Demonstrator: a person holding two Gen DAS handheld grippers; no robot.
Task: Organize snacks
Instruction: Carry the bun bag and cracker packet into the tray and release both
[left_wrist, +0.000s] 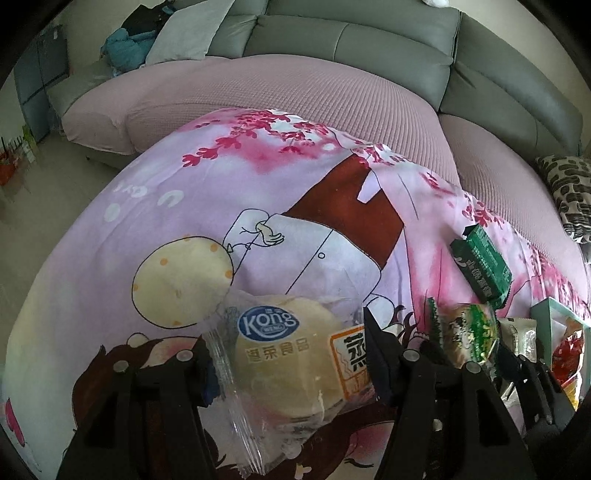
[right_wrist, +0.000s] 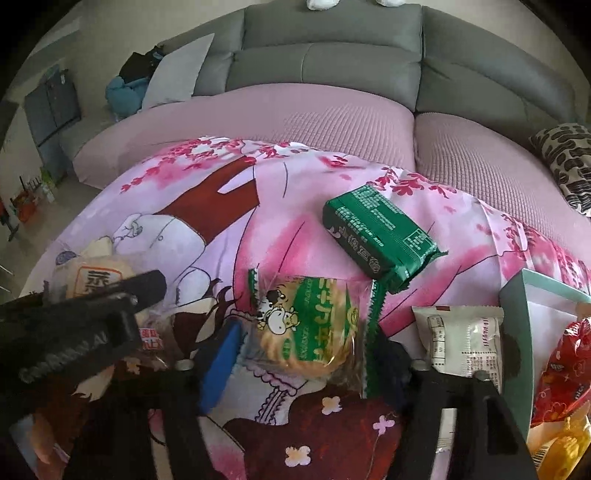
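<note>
The left tongs (left_wrist: 291, 354) are closed on a clear-wrapped round cake (left_wrist: 288, 365), pale yellow, with a blue oval logo and an orange-framed label; both black fingers press its sides. The right tongs (right_wrist: 306, 354) stand partly open around a biscuit packet (right_wrist: 310, 325), clear film with green zigzag edges, a cartoon cow and golden round biscuits inside. The blue pad on the left finger is just beside the packet; whether the fingers press it I cannot tell. Both snacks sit low over a pink cartoon-print cloth (right_wrist: 295, 236). Beyond the biscuit packet lies a dark green bar packet (right_wrist: 380, 236), flat on the cloth. To its right, a white sachet (right_wrist: 461, 343) rests against a pale green box (right_wrist: 517, 332) holding red-wrapped snacks (right_wrist: 565, 369). A grey sofa (right_wrist: 332, 51) stands behind.
</note>
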